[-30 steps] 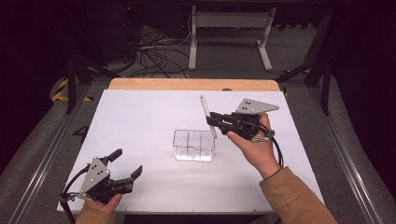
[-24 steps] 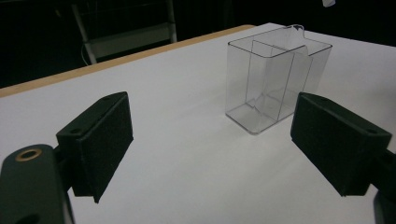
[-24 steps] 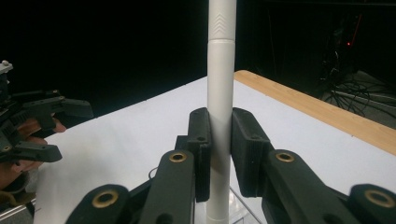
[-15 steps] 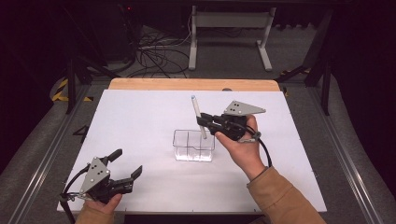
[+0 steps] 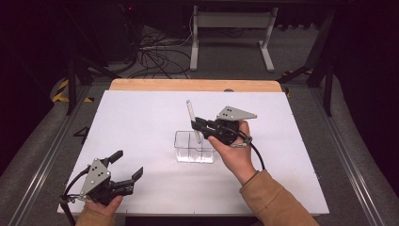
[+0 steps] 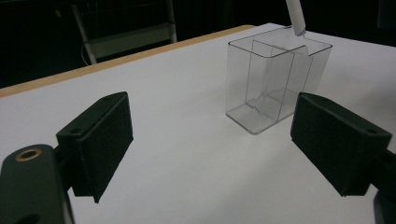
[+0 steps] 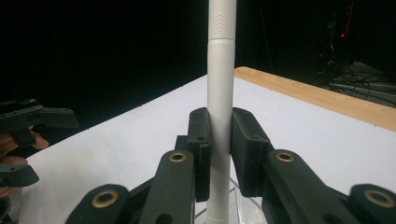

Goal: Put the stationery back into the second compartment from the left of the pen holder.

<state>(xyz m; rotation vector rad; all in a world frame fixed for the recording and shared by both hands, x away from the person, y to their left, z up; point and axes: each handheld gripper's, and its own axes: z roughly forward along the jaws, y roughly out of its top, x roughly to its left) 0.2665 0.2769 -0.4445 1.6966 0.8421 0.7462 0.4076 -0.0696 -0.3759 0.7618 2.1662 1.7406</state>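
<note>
Over the bin at table centre, right gripper clamps the pen, tip at the rim. Keep it upright, lower into one compartment. Left gripper at 7 o'clock gapes empty.

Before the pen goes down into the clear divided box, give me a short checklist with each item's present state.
1. Right tongs clamped on the white pen: ok.
2. Pen roughly upright, slightly tilted: ok.
3. Pen tip just over the clear box rim, seen in the left gripper view: ok.
4. Which compartment the tip is over: cannot tell.
5. Box upright on the white table: ok.
6. Left tongs open, apart from the box: ok.
</note>
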